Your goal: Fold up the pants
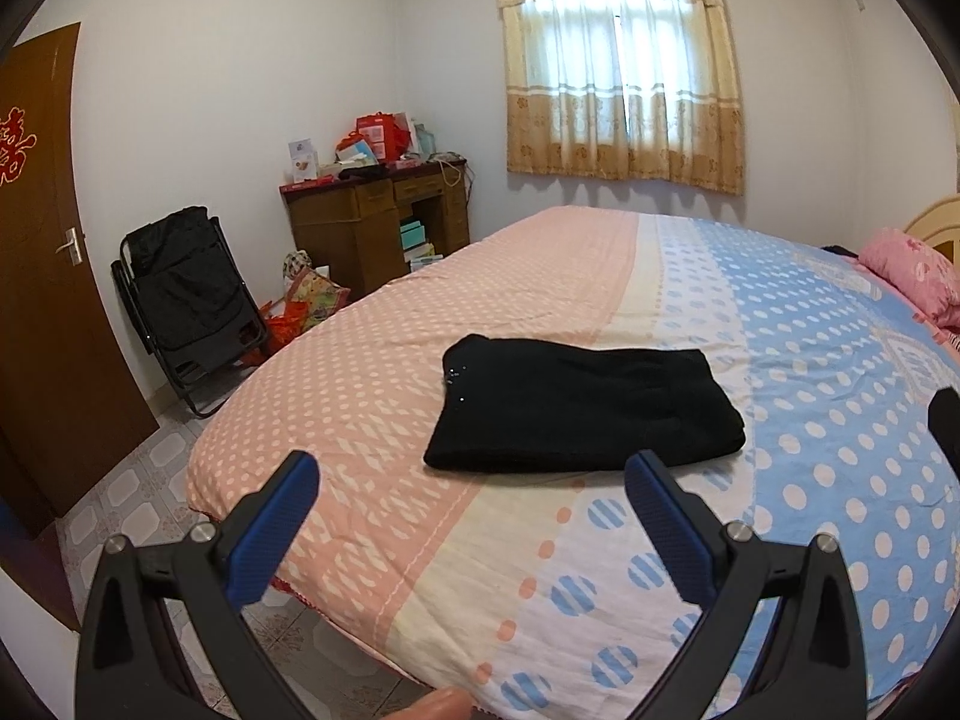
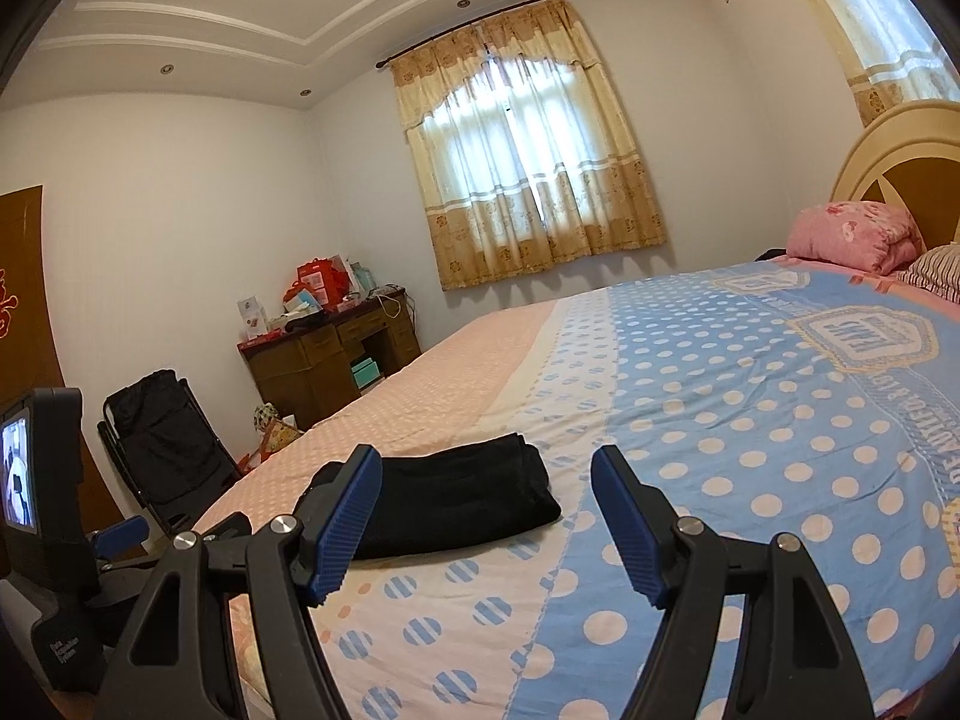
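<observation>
Two grippers hang over the near edge of the bed (image 1: 372, 360), both with fingers spread wide and nothing between them. The left gripper (image 1: 471, 486) points at the pants (image 1: 585, 405), which lie folded into a flat black block on the spotted sheet, apart from its tips. The right gripper (image 2: 486, 480) sits just beside the pants (image 2: 456, 498); its left finger may overlap them in view only.
</observation>
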Available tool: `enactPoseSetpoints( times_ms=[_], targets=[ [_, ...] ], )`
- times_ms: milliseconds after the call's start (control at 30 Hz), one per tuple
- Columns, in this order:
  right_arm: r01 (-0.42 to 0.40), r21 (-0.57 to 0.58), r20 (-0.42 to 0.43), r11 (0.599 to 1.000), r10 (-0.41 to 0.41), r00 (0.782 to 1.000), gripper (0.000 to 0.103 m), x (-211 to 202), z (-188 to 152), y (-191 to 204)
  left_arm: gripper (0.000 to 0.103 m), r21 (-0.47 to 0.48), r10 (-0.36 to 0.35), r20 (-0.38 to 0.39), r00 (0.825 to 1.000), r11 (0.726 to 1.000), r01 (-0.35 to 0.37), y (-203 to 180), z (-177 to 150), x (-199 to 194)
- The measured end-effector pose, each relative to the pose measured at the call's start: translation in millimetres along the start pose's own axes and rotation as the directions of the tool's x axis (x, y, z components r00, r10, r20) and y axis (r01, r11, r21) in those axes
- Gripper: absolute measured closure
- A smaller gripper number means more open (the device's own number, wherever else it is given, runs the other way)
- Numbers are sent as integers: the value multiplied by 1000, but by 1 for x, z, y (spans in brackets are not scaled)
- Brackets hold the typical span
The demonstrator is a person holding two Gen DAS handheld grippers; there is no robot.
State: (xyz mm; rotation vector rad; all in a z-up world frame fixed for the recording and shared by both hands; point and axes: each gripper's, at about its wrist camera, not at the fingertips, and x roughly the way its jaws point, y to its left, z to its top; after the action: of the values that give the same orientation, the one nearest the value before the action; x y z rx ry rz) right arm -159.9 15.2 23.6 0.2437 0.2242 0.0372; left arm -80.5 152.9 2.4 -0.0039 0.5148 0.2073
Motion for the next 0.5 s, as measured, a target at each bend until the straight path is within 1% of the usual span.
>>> enactPoseSetpoints(
  times_ms=[233, 367, 500],
  targets=[
    [6, 5, 2, 1000, -6, 1000, 29, -2, 1, -2, 0, 14, 14, 9, 1000, 1000, -14, -2, 0, -1],
    [12, 5, 9, 1000, -12, 1000, 29, -3, 1, -2, 0, 8, 8, 11, 1000, 1000, -8, -1, 0, -2],
    [12, 5, 8, 1000, -12, 1000, 29, -4, 0, -2, 0, 25, 27, 44, 999, 999, -29, -2, 2, -5]
  ],
)
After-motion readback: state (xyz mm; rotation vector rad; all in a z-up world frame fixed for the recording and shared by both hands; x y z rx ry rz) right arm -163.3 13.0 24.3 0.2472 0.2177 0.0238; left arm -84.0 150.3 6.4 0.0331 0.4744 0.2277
